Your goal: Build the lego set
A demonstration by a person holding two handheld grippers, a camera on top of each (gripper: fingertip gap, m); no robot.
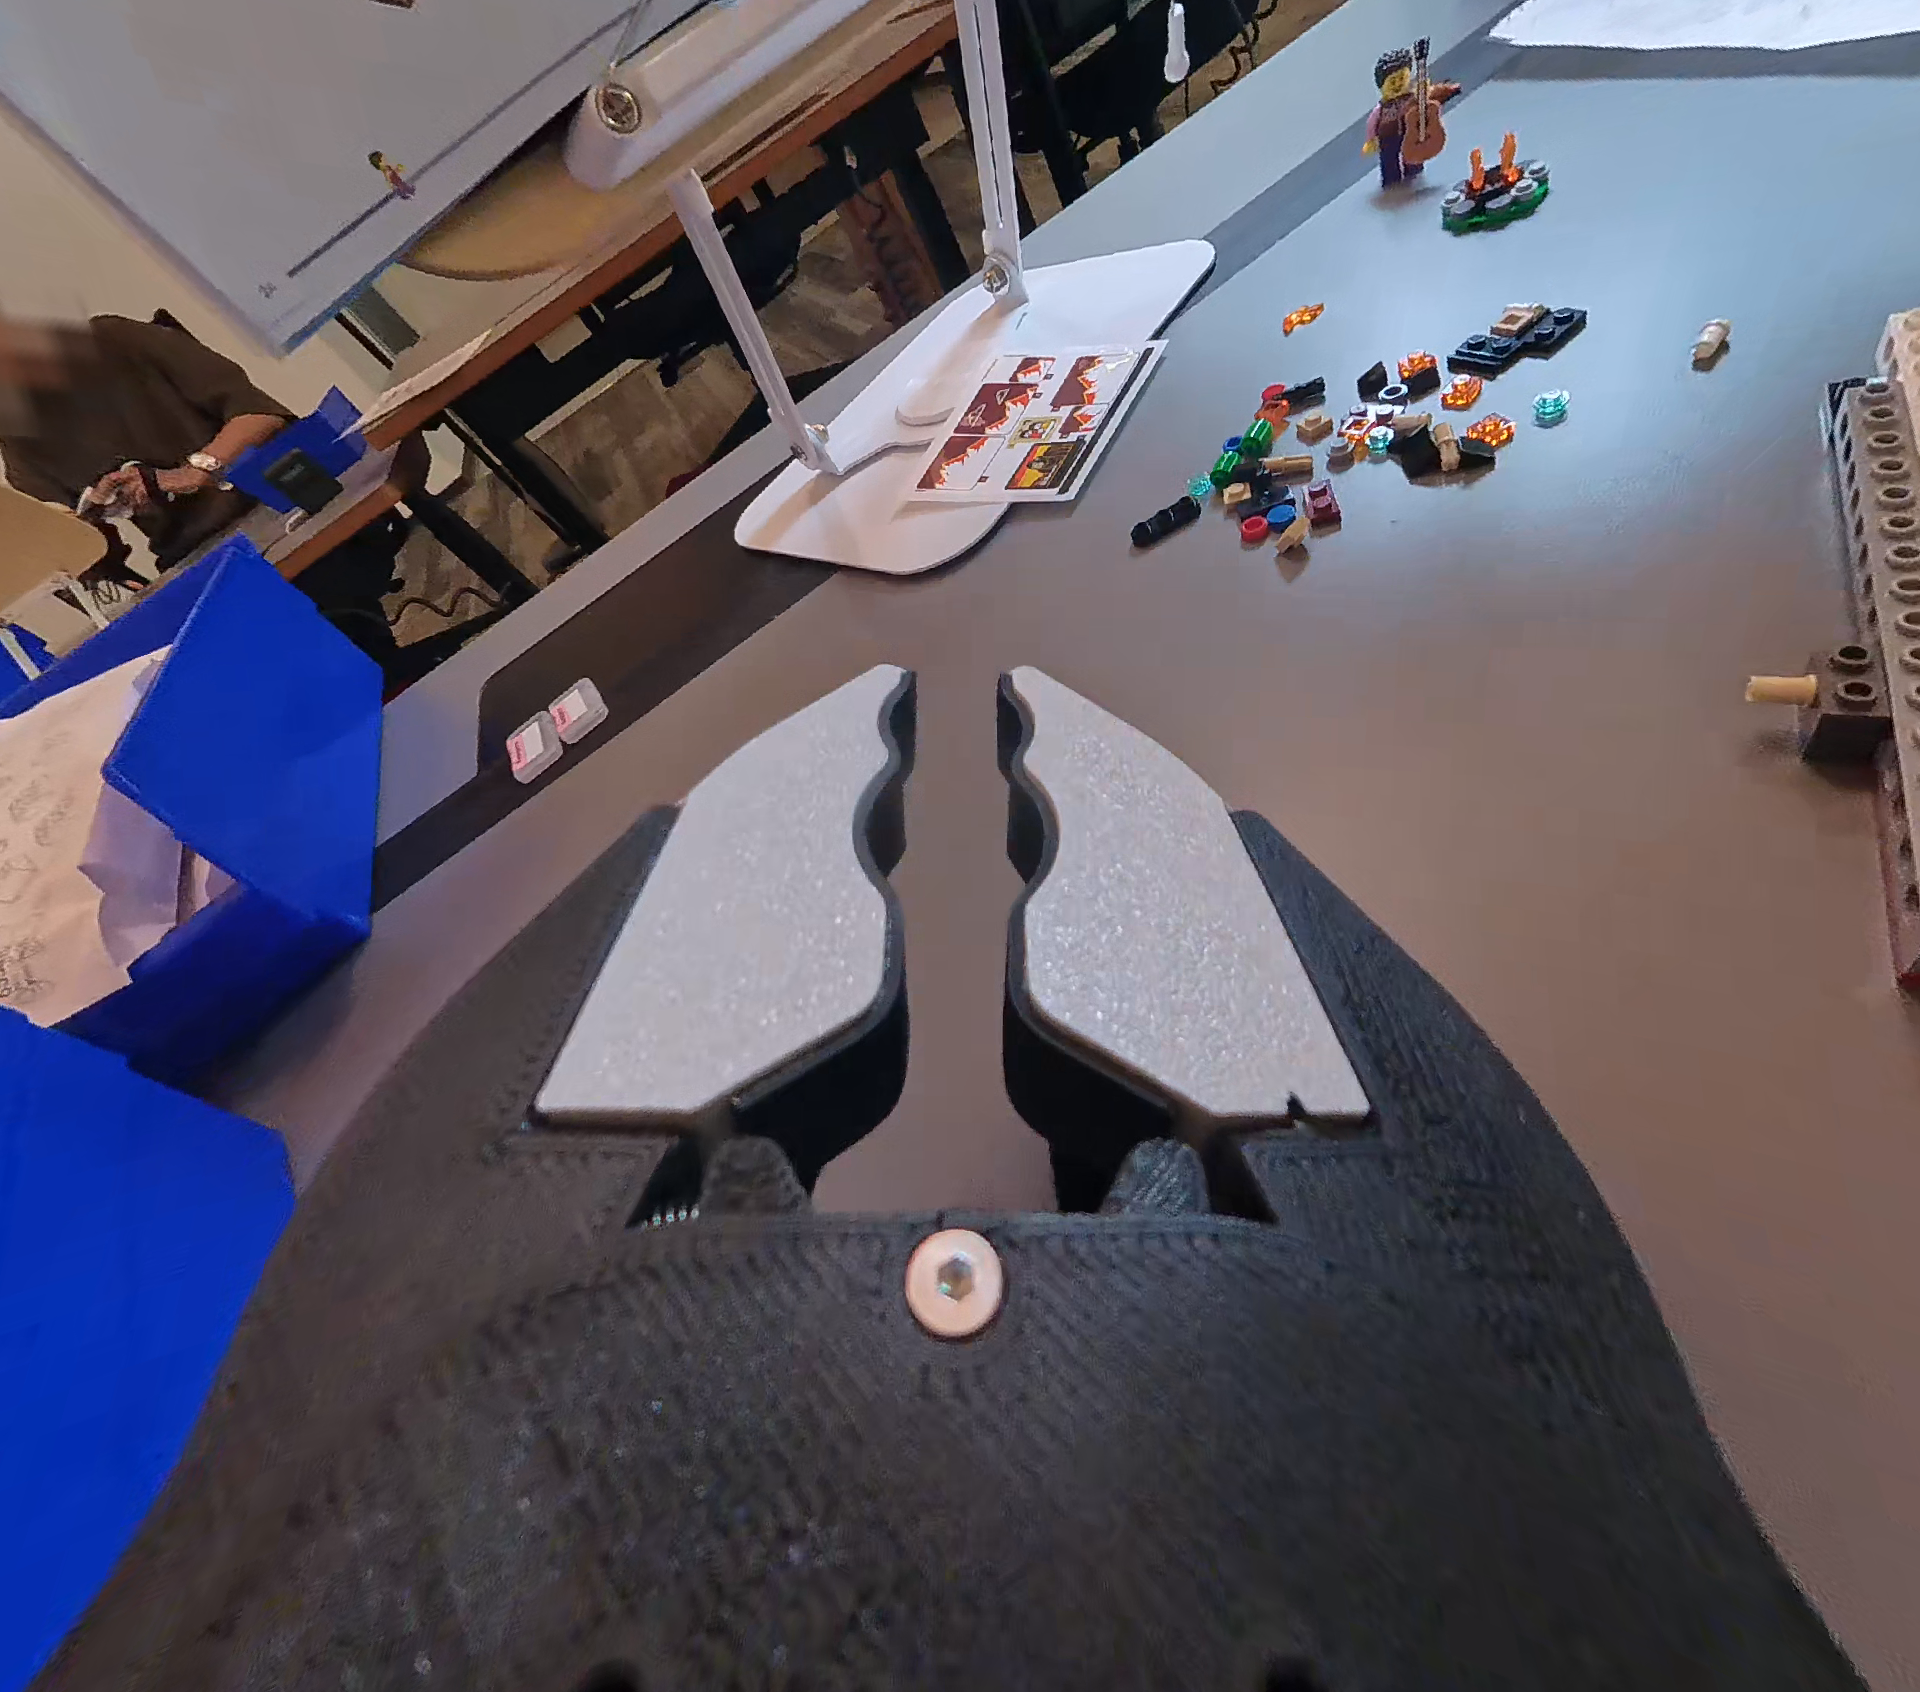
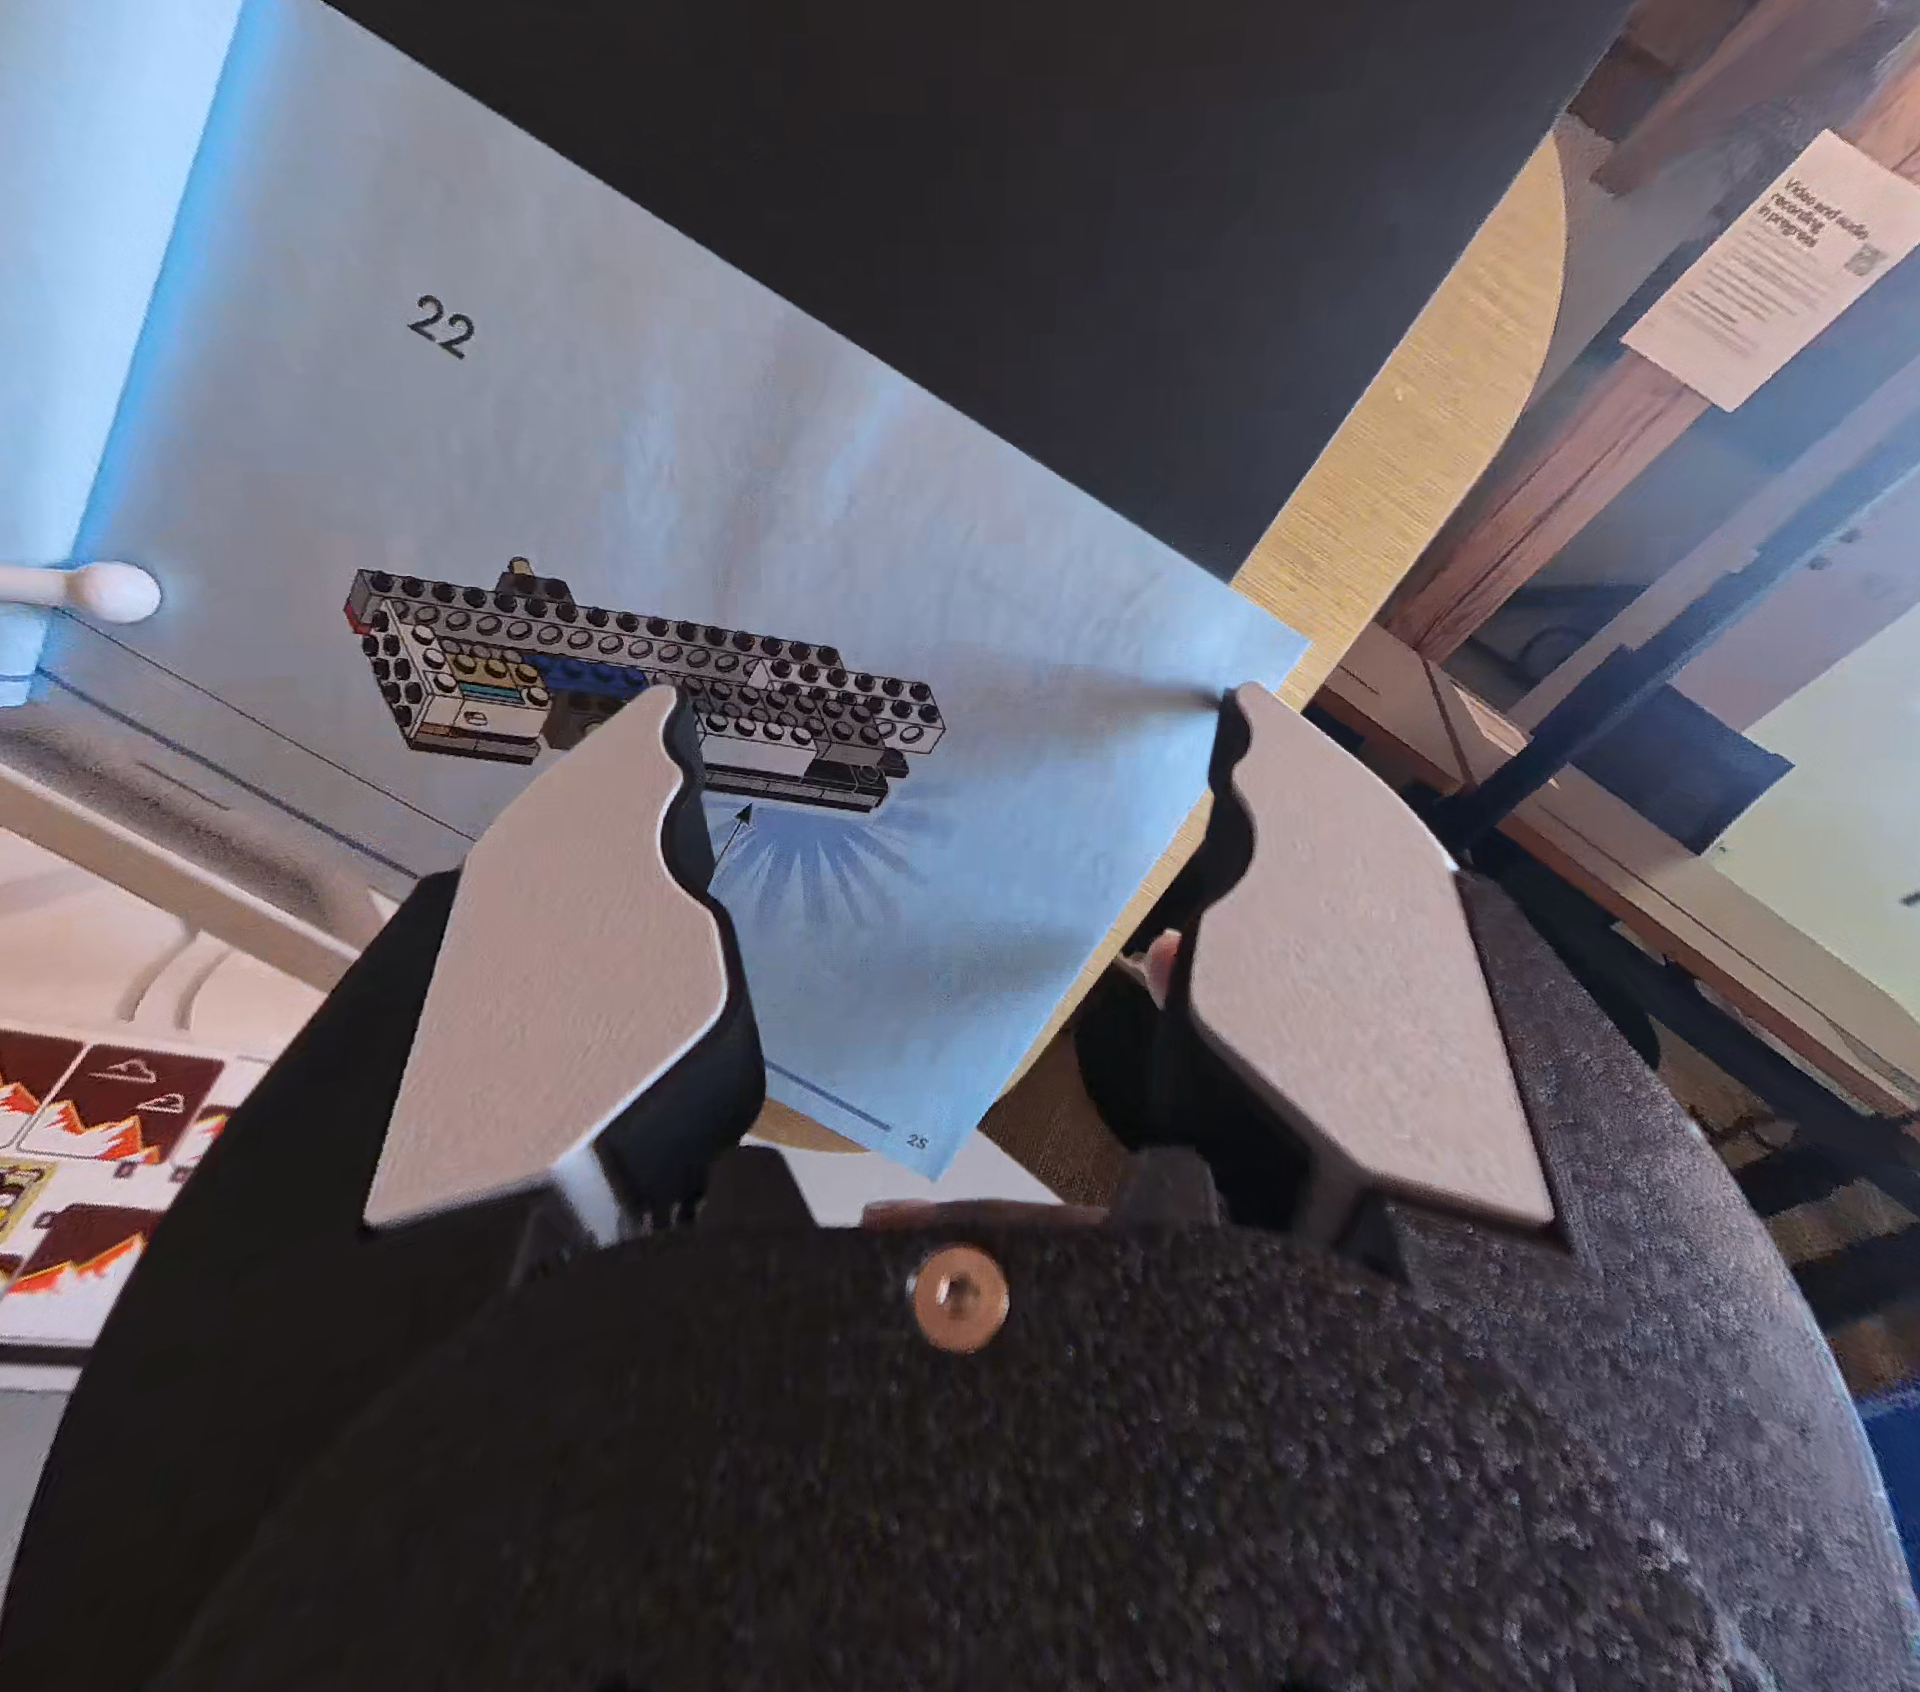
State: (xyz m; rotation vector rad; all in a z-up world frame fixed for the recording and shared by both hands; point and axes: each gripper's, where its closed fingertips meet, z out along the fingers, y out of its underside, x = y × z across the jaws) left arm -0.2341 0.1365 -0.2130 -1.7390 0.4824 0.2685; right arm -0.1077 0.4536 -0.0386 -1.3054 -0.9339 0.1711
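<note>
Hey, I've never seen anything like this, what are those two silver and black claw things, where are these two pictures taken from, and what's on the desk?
Each picture comes from a camera mounted on a hand-held gripper, looking forward along its two silver fingers; a person holds one in each hand.

In the left wrist view, the left gripper hangs low over a grey table, fingers nearly together with a narrow gap, holding nothing. Ahead lie a scatter of small loose bricks, a minifigure with a guitar, a small campfire build, a sticker sheet on a white book stand, and a long grey studded build at the right edge.

In the right wrist view, the right gripper is wide open and empty, facing the instruction booklet on that stand.
</note>
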